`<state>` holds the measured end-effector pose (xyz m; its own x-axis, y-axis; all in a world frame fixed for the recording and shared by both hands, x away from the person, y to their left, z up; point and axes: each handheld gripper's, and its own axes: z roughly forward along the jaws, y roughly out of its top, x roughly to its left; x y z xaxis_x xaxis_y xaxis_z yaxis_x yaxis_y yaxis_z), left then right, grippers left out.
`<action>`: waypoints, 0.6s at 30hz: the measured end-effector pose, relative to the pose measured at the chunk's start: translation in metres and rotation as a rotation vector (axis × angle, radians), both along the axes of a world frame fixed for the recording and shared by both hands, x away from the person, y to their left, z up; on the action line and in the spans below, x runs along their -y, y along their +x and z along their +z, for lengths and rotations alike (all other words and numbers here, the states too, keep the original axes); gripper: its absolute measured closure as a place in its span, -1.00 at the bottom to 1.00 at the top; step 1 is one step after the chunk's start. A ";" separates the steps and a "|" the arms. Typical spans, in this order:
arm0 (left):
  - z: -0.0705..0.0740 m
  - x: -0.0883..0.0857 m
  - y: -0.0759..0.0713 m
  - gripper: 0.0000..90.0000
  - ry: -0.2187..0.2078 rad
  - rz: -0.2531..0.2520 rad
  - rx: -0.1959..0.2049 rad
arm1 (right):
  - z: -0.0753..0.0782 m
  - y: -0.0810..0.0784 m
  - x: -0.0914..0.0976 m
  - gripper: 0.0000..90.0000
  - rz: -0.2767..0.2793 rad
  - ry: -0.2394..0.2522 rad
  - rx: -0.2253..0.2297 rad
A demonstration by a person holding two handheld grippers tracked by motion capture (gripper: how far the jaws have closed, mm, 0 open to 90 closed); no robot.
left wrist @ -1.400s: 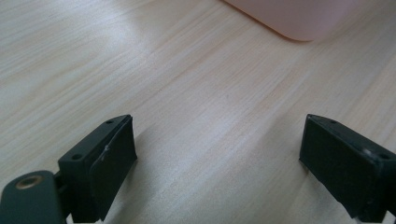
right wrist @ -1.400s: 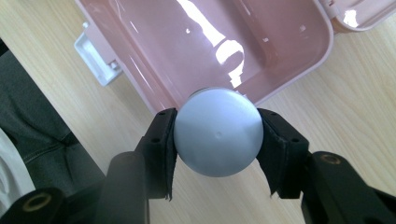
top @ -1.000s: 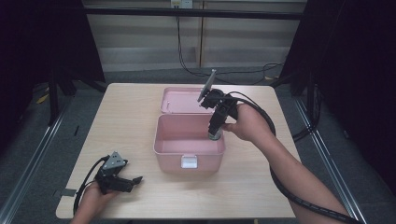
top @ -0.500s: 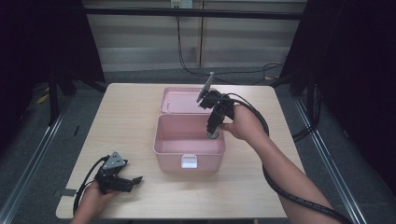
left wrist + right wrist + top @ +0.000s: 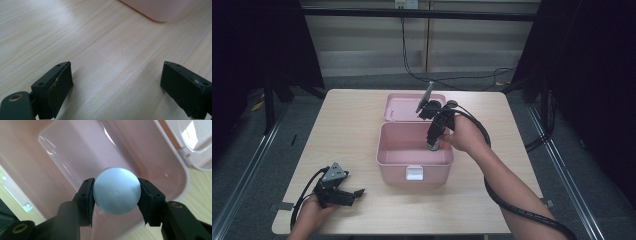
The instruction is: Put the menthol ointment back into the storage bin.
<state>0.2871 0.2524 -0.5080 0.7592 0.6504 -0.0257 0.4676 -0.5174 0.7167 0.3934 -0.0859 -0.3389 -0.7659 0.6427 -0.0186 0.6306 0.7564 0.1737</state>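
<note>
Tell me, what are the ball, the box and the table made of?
Ball: pale blue, matte and smooth, probably plastic or rubber; hard to tell.
Box: pink plastic, glossy, with bright glints on its inside walls.
Table: light wood or wood-look laminate, showing grain lines.

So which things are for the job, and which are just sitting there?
For the job:
- pale blue ball, pinched in the right gripper
- open pink box below it

Just there:
- left gripper, jaws open, holding nothing
- wooden table
- cables on the floor
</note>
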 end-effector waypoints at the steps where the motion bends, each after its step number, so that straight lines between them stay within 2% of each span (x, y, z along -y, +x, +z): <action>1: 0.000 0.000 0.000 -0.78 0.001 0.000 0.000 | -0.001 -0.001 -0.003 0.13 0.006 0.006 -0.002; 8: 0.000 0.000 0.000 -0.78 0.001 0.000 0.000 | -0.006 -0.005 -0.023 0.13 0.042 0.013 -0.004; 18: 0.000 0.000 0.000 -0.78 -0.001 0.002 0.003 | -0.022 -0.008 -0.053 0.13 0.099 0.017 -0.015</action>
